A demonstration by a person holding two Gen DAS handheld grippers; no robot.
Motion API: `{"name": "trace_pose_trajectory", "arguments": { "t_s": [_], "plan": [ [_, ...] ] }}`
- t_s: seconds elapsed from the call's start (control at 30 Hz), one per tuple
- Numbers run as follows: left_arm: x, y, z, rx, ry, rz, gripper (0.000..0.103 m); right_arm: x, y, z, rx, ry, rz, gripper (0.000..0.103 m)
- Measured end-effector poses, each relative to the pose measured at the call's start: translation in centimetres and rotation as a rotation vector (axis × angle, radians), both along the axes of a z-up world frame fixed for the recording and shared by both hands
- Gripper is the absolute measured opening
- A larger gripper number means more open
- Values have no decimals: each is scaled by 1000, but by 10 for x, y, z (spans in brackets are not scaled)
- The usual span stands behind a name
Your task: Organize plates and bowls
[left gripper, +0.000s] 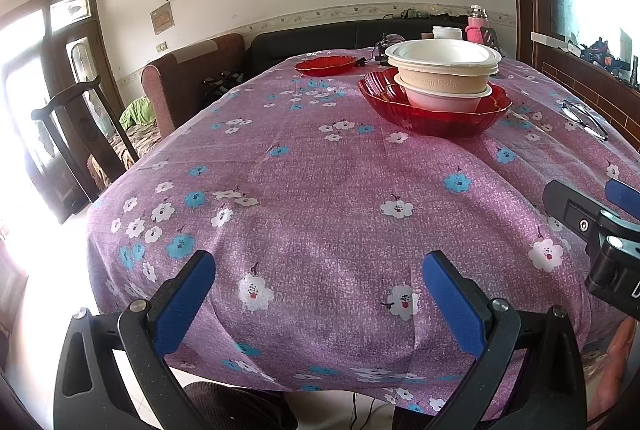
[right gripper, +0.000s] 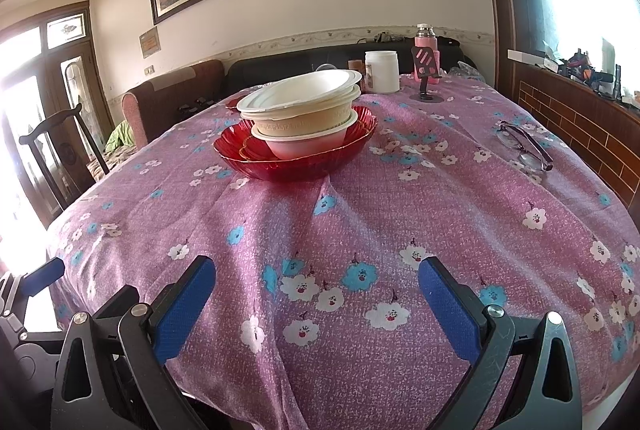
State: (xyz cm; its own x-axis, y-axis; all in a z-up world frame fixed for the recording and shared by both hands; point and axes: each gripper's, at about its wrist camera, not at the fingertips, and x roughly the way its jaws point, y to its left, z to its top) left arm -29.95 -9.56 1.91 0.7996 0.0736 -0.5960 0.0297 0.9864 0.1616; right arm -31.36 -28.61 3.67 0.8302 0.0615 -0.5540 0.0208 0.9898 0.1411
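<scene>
Nearest, we list the left gripper [left gripper: 319, 272]: blue-padded fingers spread wide, nothing between them, poised over the near edge of the flowered purple tablecloth [left gripper: 320, 198]. To its right, the right gripper [right gripper: 317, 276] is likewise spread wide and empty above the same cloth; from the left wrist view only its dark body and one blue pad show at the right edge.

Ahead of the left gripper and to its right, and ahead of the right gripper slightly to its left, we record a red glass bowl [left gripper: 436, 114] [right gripper: 296, 160] resting on the cloth. Inside it sits a stack of pale bowls [left gripper: 444, 70] [right gripper: 304, 110]: white at the bottom, a beige patterned one above, white ones on top, tilted in the right wrist view.

Right of the right gripper, further out, lie spectacles [right gripper: 526, 146] on the cloth.

Beyond the stack, left of it from the left gripper, a red plate [left gripper: 325, 65] lies alone.

At the far edge stand a white jar [right gripper: 382, 72], a pink flask [right gripper: 426, 42] and a dark phone stand [right gripper: 426, 70].
</scene>
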Motion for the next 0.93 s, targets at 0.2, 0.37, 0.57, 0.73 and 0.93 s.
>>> {"name": "trace_pose_trajectory", "arguments": {
  "t_s": [0.2,0.37,0.57,0.73,0.93],
  "plan": [
    [0,0,-1,1,1,1,103,0,1,-1,1,3,0,103],
    [0,0,-1,-1,1,0,103,0,1,-1,1,4,1,103],
    [0,1,-3,-5,4,-3,103,0,1,-2,1,5,1,103],
    [0,2,-3,-9,2,1,103,0,1,-2,1,4,1,103],
    [-4,4,1,-23,-22,4,103,0,1,-2,3,4,0,103]
  ]
}}
